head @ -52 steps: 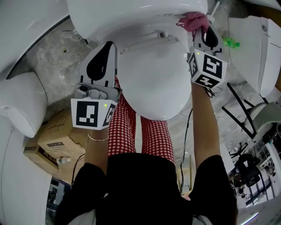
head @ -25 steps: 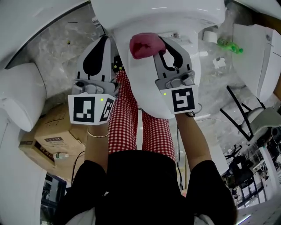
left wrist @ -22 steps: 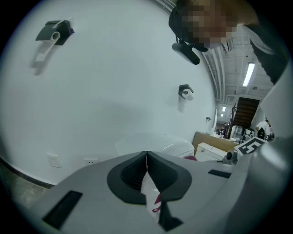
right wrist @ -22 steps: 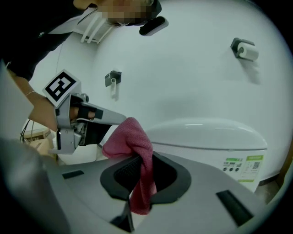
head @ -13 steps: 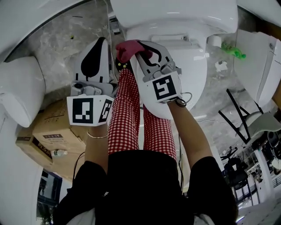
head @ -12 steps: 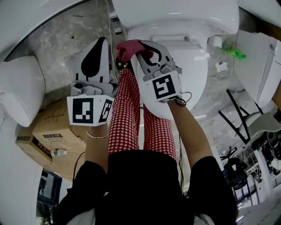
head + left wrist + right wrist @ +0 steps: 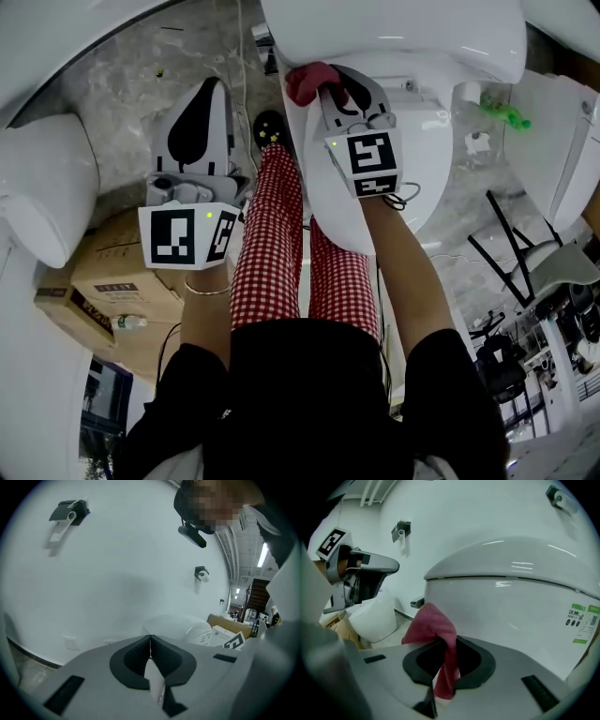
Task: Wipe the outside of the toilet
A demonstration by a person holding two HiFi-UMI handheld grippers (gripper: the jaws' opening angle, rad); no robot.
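The white toilet (image 7: 394,47) fills the top of the head view, tank above and bowl (image 7: 412,178) below. My right gripper (image 7: 330,82) is shut on a red cloth (image 7: 307,82), which lies against the toilet's left side just under the tank. In the right gripper view the cloth (image 7: 431,623) hangs bunched from the closed jaws (image 7: 443,641), with the toilet's side (image 7: 511,602) close ahead. My left gripper (image 7: 214,89) is held off to the left of the toilet, shut and empty. In its own view the jaws (image 7: 150,639) meet and point at a white wall.
A second toilet (image 7: 42,197) stands at the left, with a cardboard box (image 7: 103,281) beside it. The person's red-checked trouser legs (image 7: 272,244) stand against the bowl. A green object (image 7: 497,108), a white fixture (image 7: 562,141) and a black frame (image 7: 525,244) lie to the right.
My right gripper carried the cloth from the toilet's right rear across its top to its left side, then slightly up and right under the tank. The left gripper has hardly moved.
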